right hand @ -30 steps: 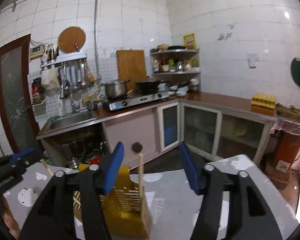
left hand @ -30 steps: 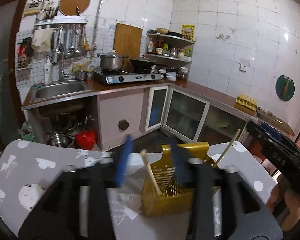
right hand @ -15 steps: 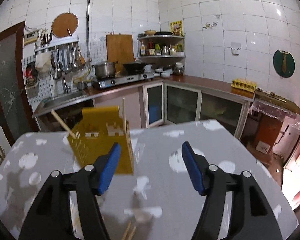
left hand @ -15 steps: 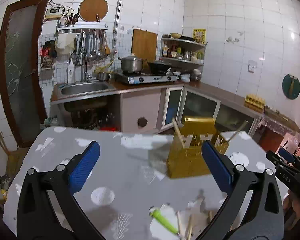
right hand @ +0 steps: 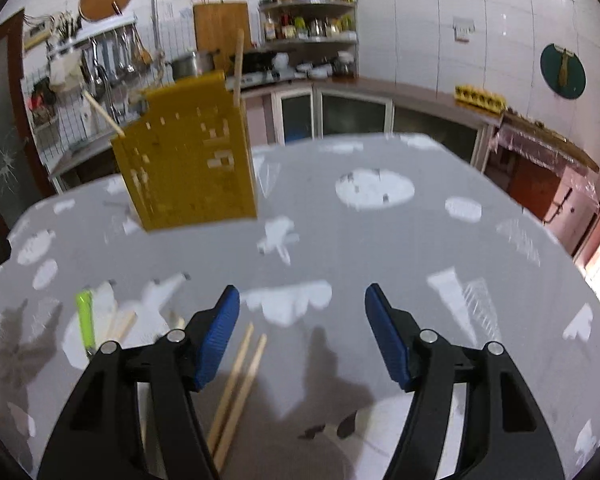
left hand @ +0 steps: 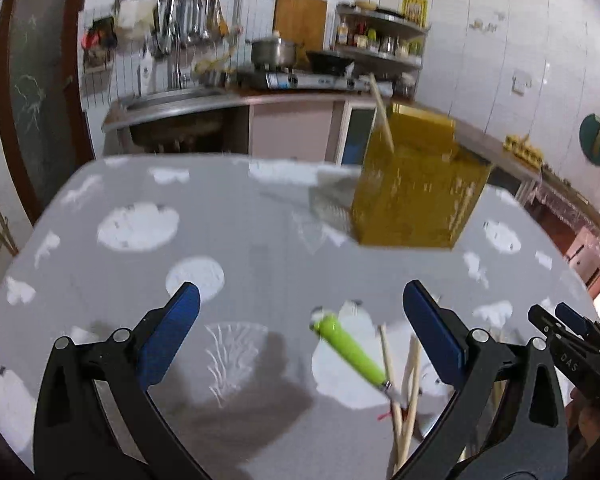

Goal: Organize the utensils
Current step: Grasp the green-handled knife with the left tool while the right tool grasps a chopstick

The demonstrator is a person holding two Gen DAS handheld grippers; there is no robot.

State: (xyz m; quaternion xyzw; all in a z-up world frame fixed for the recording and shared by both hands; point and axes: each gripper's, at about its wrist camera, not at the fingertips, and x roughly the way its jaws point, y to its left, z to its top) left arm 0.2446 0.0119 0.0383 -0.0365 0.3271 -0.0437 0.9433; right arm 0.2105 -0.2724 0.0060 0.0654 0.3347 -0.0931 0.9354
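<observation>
Left hand-held gripper [left hand: 300, 332] agape – yellow caddy [left hand: 416, 188] w/ chopsticks [left hand: 381, 118] upright

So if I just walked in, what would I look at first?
Probably the yellow utensil basket standing at the far side of the grey table, with wooden chopsticks poking out of its top. Next, the bright green-handled utensil lying near the table's front edge beside loose chopsticks. Both blue-padded grippers, left and right, hang open and empty above them.
</observation>
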